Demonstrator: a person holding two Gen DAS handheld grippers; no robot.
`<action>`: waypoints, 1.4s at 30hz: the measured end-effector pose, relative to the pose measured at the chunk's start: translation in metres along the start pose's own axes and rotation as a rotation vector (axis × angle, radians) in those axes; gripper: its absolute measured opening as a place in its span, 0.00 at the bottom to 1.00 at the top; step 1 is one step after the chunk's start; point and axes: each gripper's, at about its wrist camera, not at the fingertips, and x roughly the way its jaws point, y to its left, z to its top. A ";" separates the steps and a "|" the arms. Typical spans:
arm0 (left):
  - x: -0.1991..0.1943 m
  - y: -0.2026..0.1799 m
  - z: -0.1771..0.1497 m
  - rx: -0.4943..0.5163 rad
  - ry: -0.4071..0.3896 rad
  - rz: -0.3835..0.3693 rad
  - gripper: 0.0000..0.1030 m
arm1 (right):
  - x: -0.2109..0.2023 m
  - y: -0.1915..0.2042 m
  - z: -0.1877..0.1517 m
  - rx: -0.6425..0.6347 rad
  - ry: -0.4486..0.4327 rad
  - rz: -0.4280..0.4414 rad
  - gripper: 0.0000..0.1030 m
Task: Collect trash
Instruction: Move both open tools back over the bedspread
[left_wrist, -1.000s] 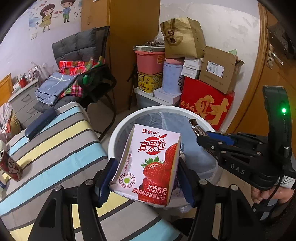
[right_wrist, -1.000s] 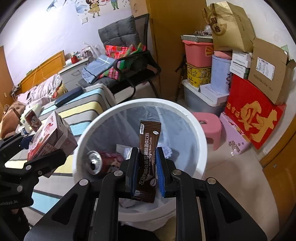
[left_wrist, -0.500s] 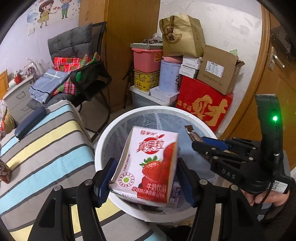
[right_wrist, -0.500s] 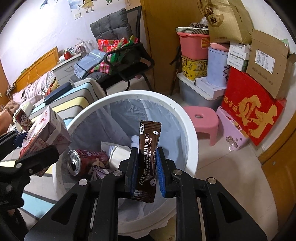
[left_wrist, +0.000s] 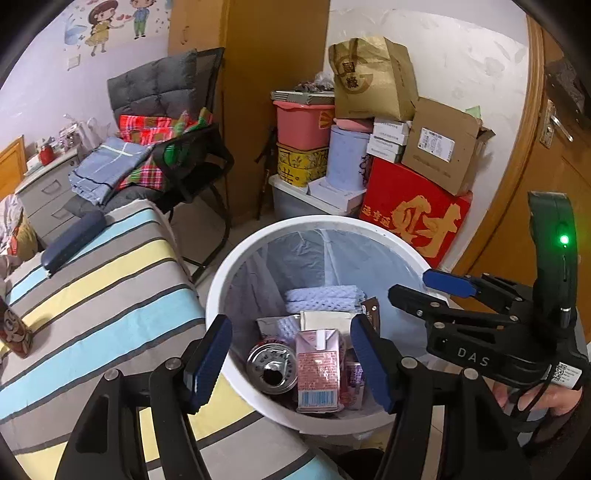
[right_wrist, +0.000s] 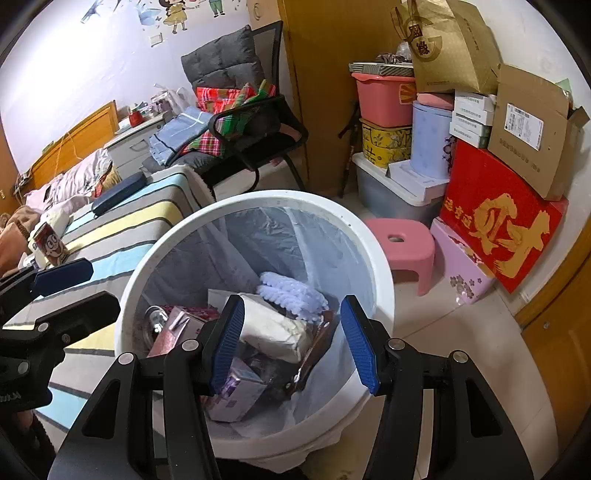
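A white bin (left_wrist: 221, 280) with a clear liner stands beside the bed. The pink strawberry milk carton (left_wrist: 317, 373) lies inside it next to a crushed can (left_wrist: 272, 367). Above them my left gripper (left_wrist: 290, 321) hangs open with nothing between its pads. My right gripper (right_wrist: 292, 301) is over the same bin (right_wrist: 380, 266); its jaws are opening and empty. The brown coffee sachet (right_wrist: 317, 347) leans among the trash below it, by white paper and a knitted cloth. Each gripper shows in the other's view: right gripper (left_wrist: 412, 282), left gripper (right_wrist: 101, 284).
A red drink can (right_wrist: 48, 243) stands on the striped bed (left_wrist: 110, 288), with a dark case (left_wrist: 74, 240) further back. Behind the bin are a black chair (right_wrist: 258, 122) piled with clothes, stacked boxes (right_wrist: 498, 214), a pink stool (right_wrist: 402, 247) and a wooden door (left_wrist: 517, 184).
Both grippers have let go. The milk carton dropped from the left gripper into the bin, and the coffee sachet fell from the right gripper as its jaws spread wide.
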 end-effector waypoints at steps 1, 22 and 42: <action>-0.001 0.000 0.000 -0.001 -0.002 0.001 0.64 | -0.002 0.000 0.000 0.001 -0.005 -0.002 0.54; -0.072 0.049 -0.024 -0.091 -0.088 0.115 0.64 | -0.022 0.047 -0.002 -0.048 -0.075 0.084 0.54; -0.143 0.163 -0.072 -0.257 -0.147 0.316 0.64 | -0.015 0.136 -0.001 -0.182 -0.094 0.233 0.54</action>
